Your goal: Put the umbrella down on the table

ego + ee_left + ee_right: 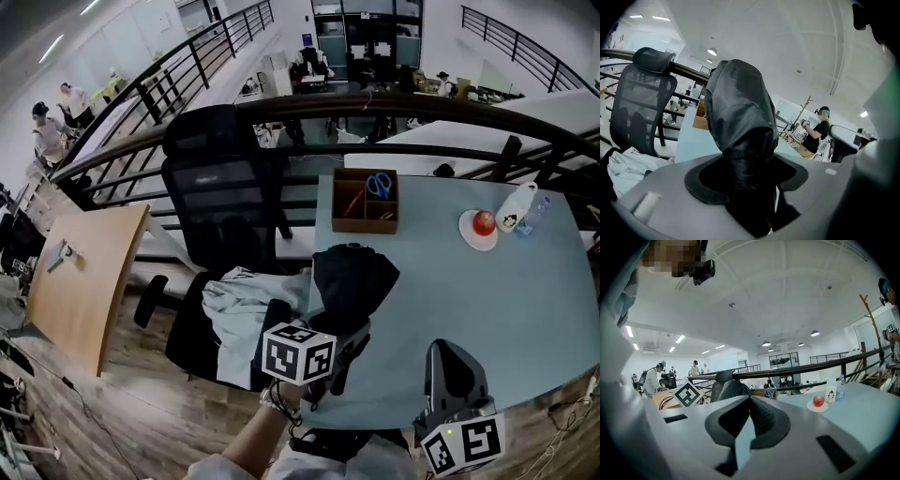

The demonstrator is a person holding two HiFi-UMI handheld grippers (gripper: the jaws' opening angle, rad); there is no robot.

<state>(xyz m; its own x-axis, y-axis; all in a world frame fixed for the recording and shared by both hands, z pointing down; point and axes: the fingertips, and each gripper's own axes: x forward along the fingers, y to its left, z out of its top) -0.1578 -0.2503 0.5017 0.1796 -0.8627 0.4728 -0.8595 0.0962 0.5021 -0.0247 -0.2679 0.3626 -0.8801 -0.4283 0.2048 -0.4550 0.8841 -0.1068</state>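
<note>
The umbrella [349,277] is black, folded and bundled in its fabric. It stands over the front-left corner of the pale blue table [497,300]; whether its tip touches the top is hidden. My left gripper [340,325] is shut on its lower end from below. In the left gripper view the umbrella [738,112] rises straight out from between the jaws of the left gripper [746,174] and fills the middle. My right gripper [452,364] hovers at the table's front edge, to the right of the umbrella. In its own view the right gripper [749,420] is shut on nothing.
A wooden box [366,200] with blue scissors sits at the table's far left. A plate with a red apple [482,224], a white bottle [515,206] and a water bottle [534,216] stand far right. A black office chair [220,187] with white cloth [239,305] is beside the table.
</note>
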